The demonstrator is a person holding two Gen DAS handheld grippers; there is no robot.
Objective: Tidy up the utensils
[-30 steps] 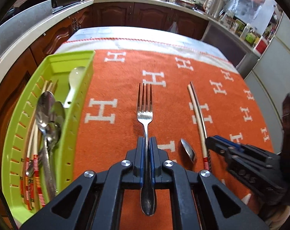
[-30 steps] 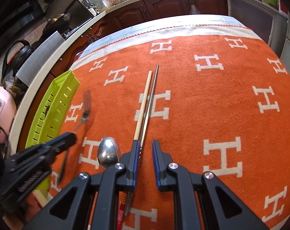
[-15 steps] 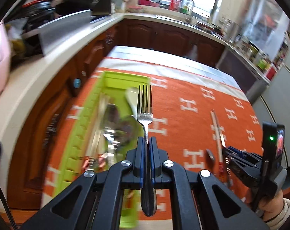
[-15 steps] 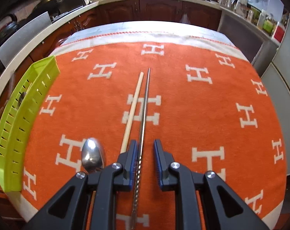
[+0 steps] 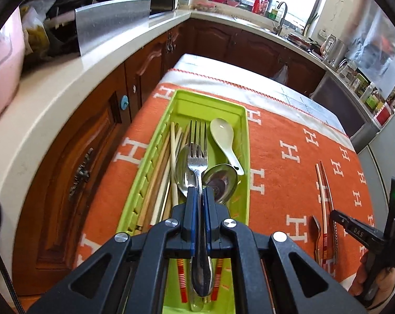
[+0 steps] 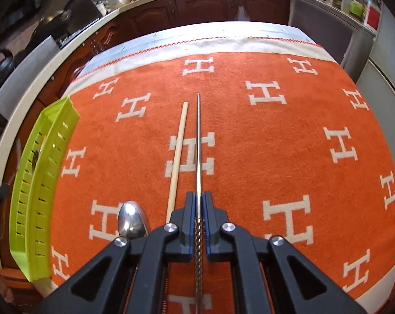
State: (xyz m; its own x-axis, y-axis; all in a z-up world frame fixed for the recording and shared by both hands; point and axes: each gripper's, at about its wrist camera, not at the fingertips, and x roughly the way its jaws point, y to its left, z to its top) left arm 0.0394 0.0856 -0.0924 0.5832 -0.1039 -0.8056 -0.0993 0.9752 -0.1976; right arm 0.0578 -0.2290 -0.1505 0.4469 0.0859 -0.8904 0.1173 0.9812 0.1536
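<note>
We hold the fork (image 5: 197, 162) over the green tray (image 5: 245, 157), left gripper (image 5: 199, 196) jaws clamped on its slick, stiff handle near the neck. Our right gripper (image 6: 199, 198) jaws have just been closing and now pinch the thin metal chopstick (image 6: 198, 141) at its ridged end, where it slips less, on the orange cloth (image 6: 275, 136).

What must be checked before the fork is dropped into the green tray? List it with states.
1. Left gripper shut on the fork: ok.
2. Fork over the green tray: ok.
3. Landing spot free: not ok, spoons and chopsticks lie beneath.
4. Fork height above the contents: cannot tell.
5. Right gripper, its fingers just closed, shut on the metal chopstick: ok.
6. Wooden chopstick left outside that grip: ok.
</note>
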